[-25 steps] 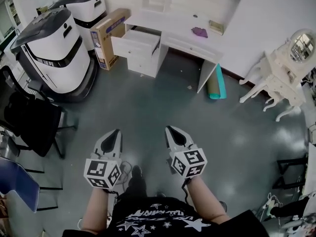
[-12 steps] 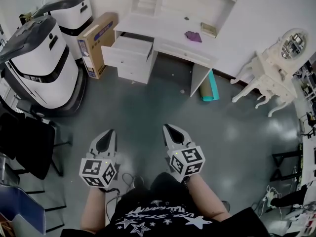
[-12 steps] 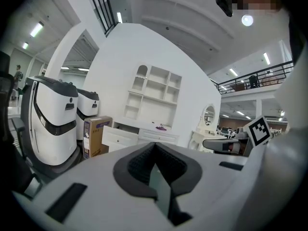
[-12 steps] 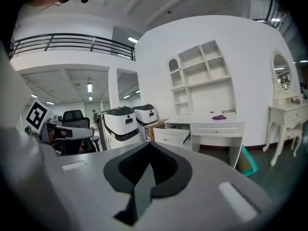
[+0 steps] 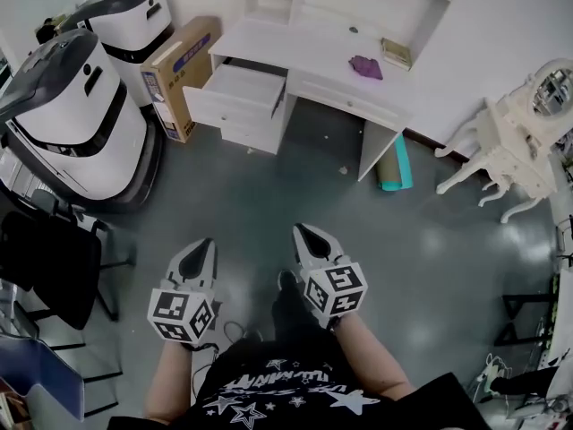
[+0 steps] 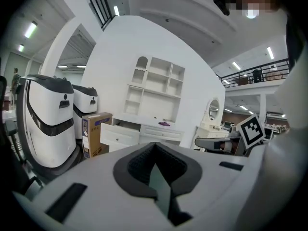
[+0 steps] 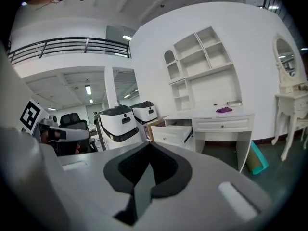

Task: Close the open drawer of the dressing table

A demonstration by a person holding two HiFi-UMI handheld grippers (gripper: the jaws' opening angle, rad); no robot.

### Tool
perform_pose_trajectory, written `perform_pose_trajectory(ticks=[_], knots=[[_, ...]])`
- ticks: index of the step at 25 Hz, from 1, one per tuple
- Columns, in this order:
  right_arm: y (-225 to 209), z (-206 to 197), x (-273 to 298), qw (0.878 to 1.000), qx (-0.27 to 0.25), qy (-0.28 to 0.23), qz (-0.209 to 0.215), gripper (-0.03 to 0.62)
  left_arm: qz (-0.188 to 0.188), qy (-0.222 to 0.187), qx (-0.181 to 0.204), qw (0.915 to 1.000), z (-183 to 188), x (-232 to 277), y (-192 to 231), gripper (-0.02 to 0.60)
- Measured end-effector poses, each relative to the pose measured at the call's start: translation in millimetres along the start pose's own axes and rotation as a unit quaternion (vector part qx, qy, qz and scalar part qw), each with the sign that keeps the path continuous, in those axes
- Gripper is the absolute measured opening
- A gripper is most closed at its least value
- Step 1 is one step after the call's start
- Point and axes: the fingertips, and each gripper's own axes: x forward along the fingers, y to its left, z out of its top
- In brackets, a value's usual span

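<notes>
I am holding my left gripper (image 5: 207,242) and right gripper (image 5: 299,229) pinched closed and empty over the grey floor (image 5: 260,182), facing the white dressing table (image 5: 295,45), its drawer (image 5: 237,92) hanging open.

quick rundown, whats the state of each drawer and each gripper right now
top left drawer: open, pulled well out
drawer below it: shut
middle drawer: shut
left gripper: jaws together, nothing between them
right gripper: jaws together, nothing between them
</notes>
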Motion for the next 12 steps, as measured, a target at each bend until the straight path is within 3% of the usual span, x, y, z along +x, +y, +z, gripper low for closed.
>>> perform_pose_trajectory(ticks=[12], knots=[[-108.6, 94.2, 101.3, 0.997, -0.009, -0.032, 0.064, 0.003, 0.063, -0.027, 0.008, 0.9976, 65.0, 130.5, -3.5, 0.009]])
